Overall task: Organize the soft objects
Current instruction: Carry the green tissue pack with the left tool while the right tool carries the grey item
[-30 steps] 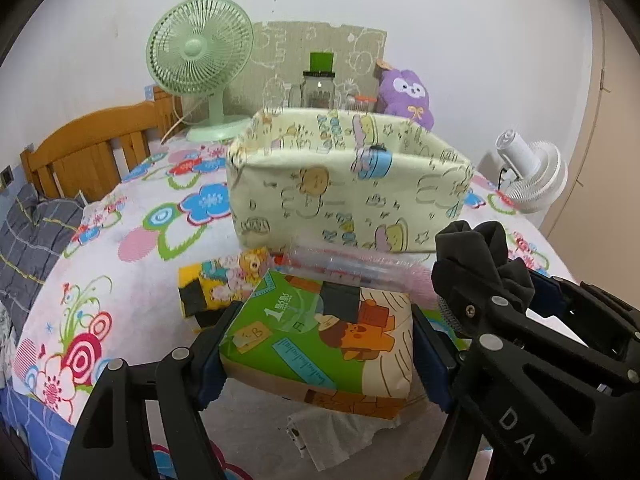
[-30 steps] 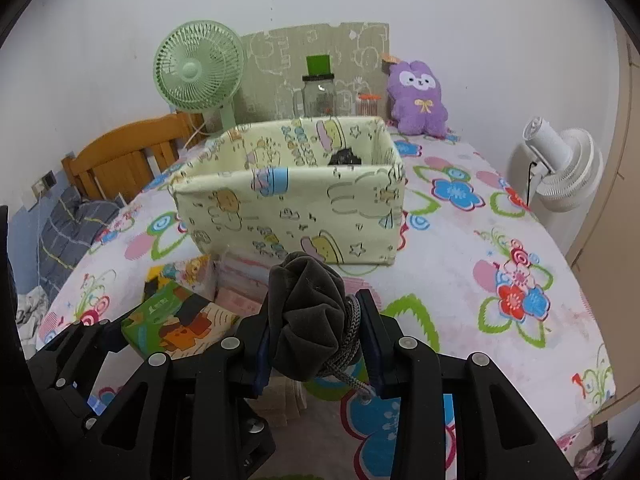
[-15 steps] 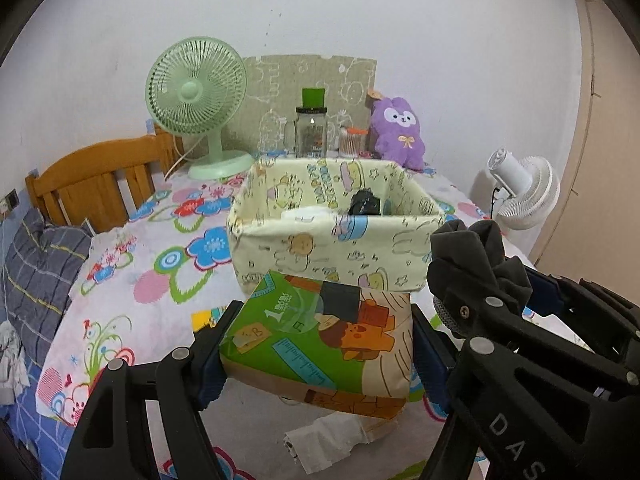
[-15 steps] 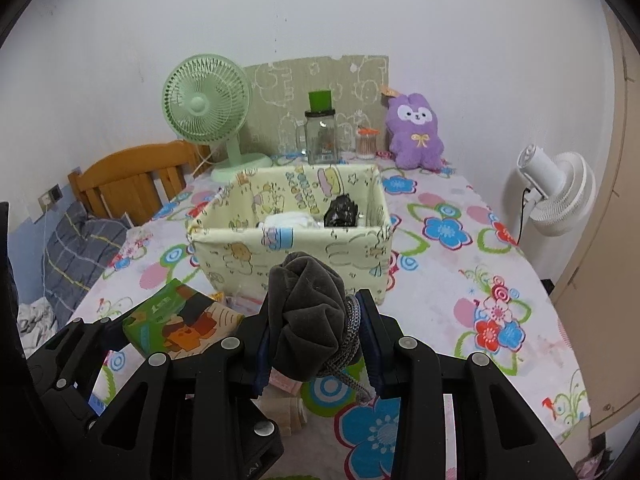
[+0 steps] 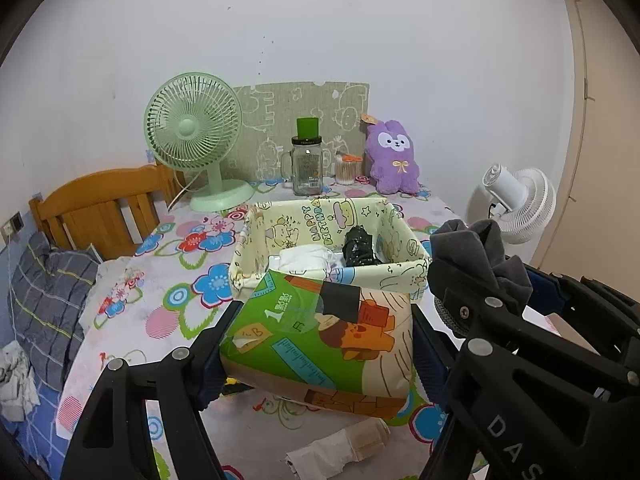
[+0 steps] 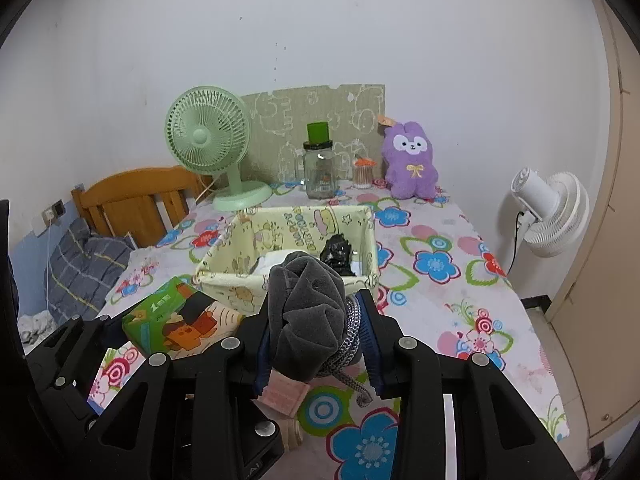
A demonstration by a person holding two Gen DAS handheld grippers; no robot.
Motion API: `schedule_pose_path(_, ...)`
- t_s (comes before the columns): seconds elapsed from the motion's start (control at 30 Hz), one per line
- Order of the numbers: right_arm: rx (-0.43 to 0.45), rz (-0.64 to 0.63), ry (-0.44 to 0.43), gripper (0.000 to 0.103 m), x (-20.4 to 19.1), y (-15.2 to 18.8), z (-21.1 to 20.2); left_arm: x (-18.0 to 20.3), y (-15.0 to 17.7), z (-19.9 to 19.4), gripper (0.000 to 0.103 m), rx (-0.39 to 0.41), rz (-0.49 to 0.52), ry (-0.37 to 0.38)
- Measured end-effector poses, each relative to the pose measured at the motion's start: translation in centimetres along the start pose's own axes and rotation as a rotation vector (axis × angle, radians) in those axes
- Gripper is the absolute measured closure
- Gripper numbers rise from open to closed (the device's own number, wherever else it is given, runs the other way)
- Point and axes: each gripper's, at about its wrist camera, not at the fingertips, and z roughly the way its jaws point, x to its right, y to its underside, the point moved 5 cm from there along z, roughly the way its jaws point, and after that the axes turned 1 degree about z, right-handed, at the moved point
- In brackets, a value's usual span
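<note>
My left gripper [image 5: 320,344] is shut on a green cartoon-printed tissue pack [image 5: 320,332], held in the air in front of the pale yellow fabric bin [image 5: 400,270]. That pack [image 6: 176,320] also shows at the left of the right wrist view. A dark grey cloth bundle [image 6: 306,312] with a grey cord sits clamped in my right gripper [image 6: 316,344], just short of the bin [image 6: 224,278]. The same bundle [image 5: 480,256] shows at the right of the left wrist view. A white soft item [image 5: 304,258] and a black object [image 5: 358,248] lie inside the bin.
On the flowered tablecloth [image 6: 432,264] stand a green fan [image 6: 208,136], a glass jar [image 6: 318,172], a small container [image 6: 362,172] and a purple plush [image 6: 410,160] at the back wall. A white fan [image 6: 552,212] stands right. A crumpled paper piece [image 5: 340,444] lies below the pack.
Both grippers have risen with their loads, so the bin's inside with the white item and black object has come into view. Neither grip has changed.
</note>
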Motion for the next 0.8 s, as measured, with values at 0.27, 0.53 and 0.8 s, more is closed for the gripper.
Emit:
schedule_pose_path(0.27, -0.007, 0.016, -0.023, 0.063, 0.2, -1.3, 0.0, 0.1, -1.5, -0.3, 0.024, 0.014, 0.016, -0.023)
schedule_pose_path(0.53, -0.022, 0.011, -0.012, 0.063, 0.1, -2.4, 1.0, -0.3, -2.6, 0.9, 0.024, -0.002, 0.004, -0.009)
schedule_pose_path(0.8, -0.025, 0.018, -0.011, 0.063, 0.1, -3.6, 2.7, -0.6, -3.6, 2.1, 0.024, -0.005, 0.004, -0.011)
